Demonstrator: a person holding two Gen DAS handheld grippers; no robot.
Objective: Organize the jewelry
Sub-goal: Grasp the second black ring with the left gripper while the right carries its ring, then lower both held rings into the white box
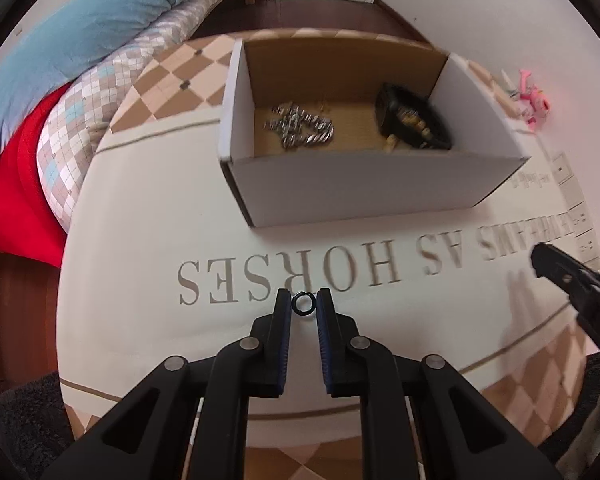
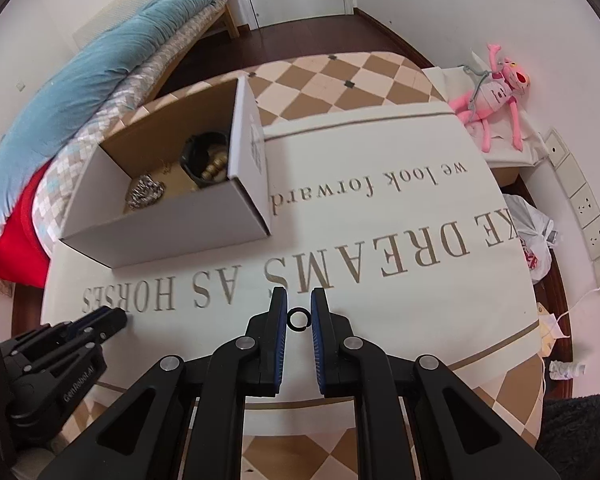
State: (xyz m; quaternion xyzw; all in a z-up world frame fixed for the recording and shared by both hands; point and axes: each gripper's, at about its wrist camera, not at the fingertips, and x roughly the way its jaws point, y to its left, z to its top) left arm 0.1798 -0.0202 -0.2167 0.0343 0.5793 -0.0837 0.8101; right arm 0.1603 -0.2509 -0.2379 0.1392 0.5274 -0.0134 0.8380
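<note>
Small black ring [image 1: 303,303] upright, face toward camera

My black grippers' blue pads [image 1: 286,320] flank black rings [image 1: 303,303], white box [image 1: 356,188] has a brown inside, silver chain [image 1: 300,128], cream cloth [image 2: 380,320] with tan lettering and tan-cream checks, pink plush [image 2: 496,92] far right, teal quilt [image 1: 80,40] and red fabric [image 1: 16,200] left.
</note>
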